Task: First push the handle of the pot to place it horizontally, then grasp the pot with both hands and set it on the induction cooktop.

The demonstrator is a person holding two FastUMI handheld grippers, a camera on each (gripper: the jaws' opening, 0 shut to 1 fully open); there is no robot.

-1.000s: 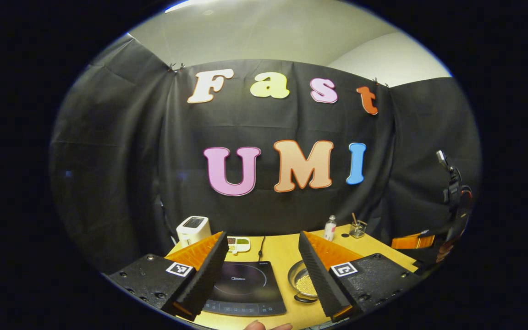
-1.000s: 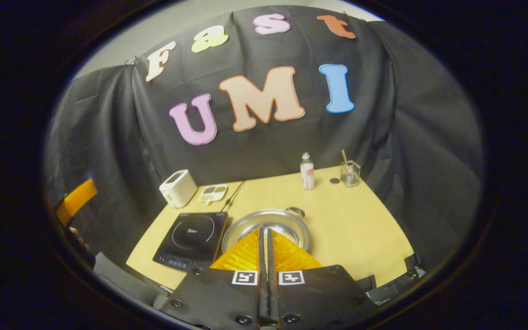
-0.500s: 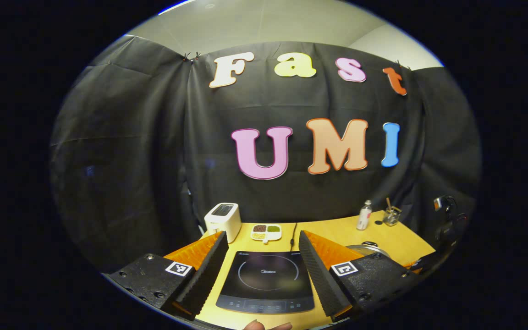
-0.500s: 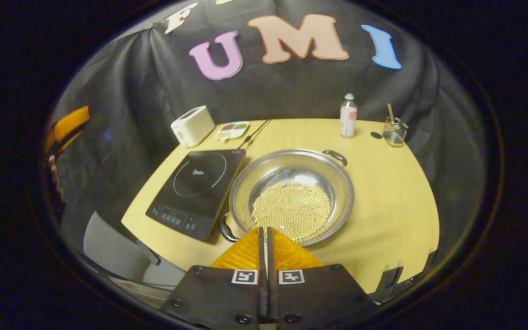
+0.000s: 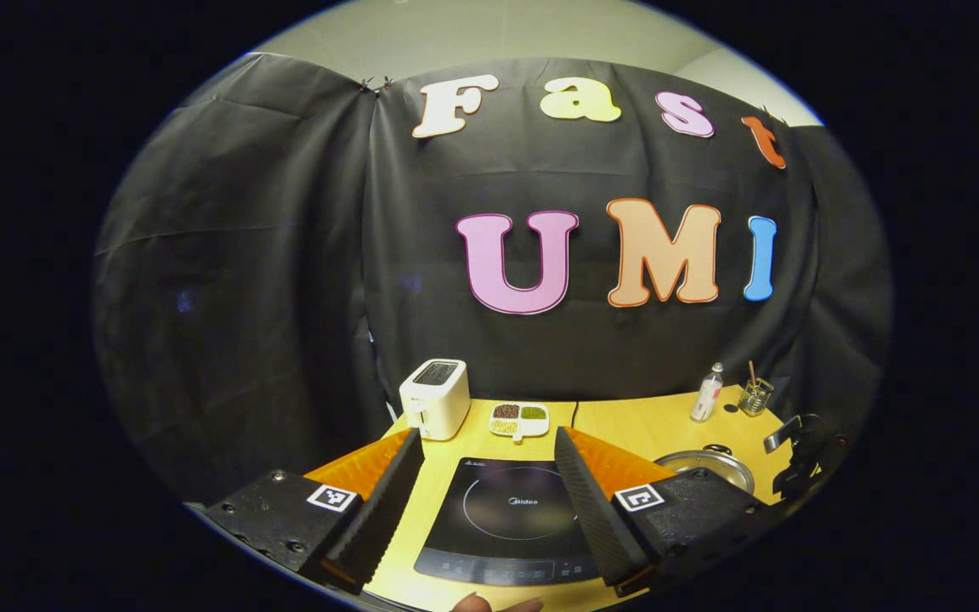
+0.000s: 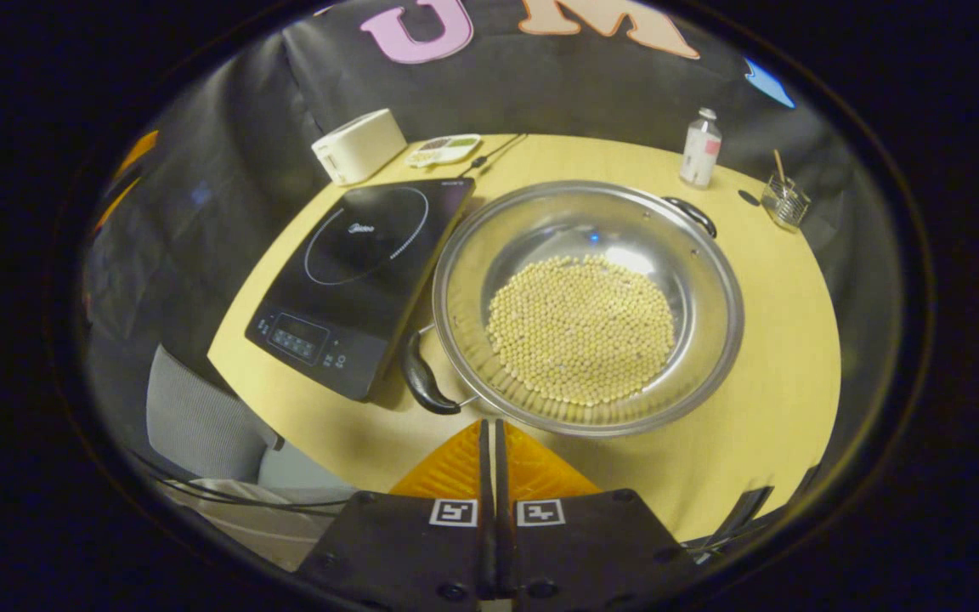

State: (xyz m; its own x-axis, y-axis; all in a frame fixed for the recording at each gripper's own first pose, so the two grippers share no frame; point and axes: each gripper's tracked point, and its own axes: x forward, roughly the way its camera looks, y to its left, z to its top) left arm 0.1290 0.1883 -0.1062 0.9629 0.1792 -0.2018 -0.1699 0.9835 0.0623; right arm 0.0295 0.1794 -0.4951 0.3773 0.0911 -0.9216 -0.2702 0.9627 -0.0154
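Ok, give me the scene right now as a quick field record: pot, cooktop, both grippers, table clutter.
pot: on the table, right of the cooktop, holding pale beans
pot handles: near one by the cooktop's front corner, far one opposite
induction cooktop: nothing on it
left gripper: open, above the cooktop
right gripper: shut, empty, pointing at the pot's near rim
clutter: toaster, sectioned dish, bottle, glass along the back
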